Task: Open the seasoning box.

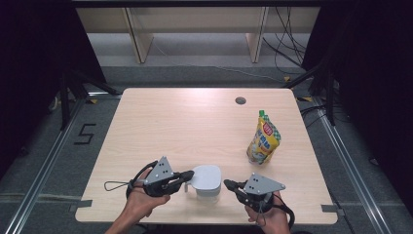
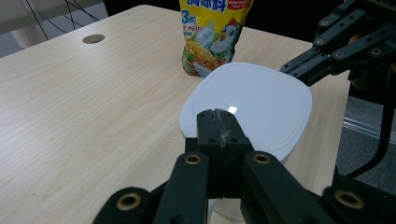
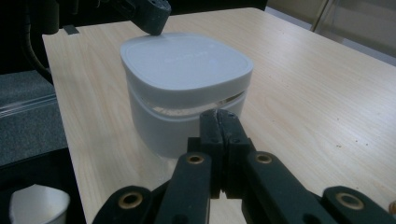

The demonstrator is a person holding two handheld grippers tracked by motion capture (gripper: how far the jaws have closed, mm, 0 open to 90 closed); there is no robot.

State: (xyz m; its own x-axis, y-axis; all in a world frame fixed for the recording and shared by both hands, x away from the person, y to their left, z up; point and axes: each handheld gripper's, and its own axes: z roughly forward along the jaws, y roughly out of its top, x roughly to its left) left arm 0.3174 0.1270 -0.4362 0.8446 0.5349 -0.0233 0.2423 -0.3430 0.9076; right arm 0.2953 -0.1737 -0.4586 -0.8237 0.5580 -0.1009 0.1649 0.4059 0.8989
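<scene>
White plastic makes up the small lidded container point(image 1: 206, 182) that stands near the front edge of the wooden table point(image 1: 170, 126), directly between the two hand-held grippers. Its rounded-square lid point(image 2: 252, 105) sits on top, with a thin gap showing under the lid's rim on the side facing the right gripper. The left gripper point(image 1: 186, 178) has its jaws pressed together with nothing between them, and its closed tips rest at the lid's near edge, at or just above the lid surface; whether they actually touch it cannot be told. In the left gripper view the lid lies just beyond the closed jaws, and the right gripper's black linkage reaches in from the far right. The right gripper point(image 1: 229, 184) is likewise closed on nothing, its jaws meeting flat; it points at the container's side wall point(image 3: 163, 126) and stands just beside it, slightly apart. In the right gripper view the container rises just ahead of the jaws, and the left gripper's tip point(image 3: 152, 16) sits on the far rim of the lid. Beyond the container, farther from both grippers and off toward the right gripper's side, a yellow stand-up pouch point(image 1: 263, 139) with a green cap stands upright on the table. A round grommet hole point(image 1: 240, 101) lies far ahead near the table's back edge.
</scene>
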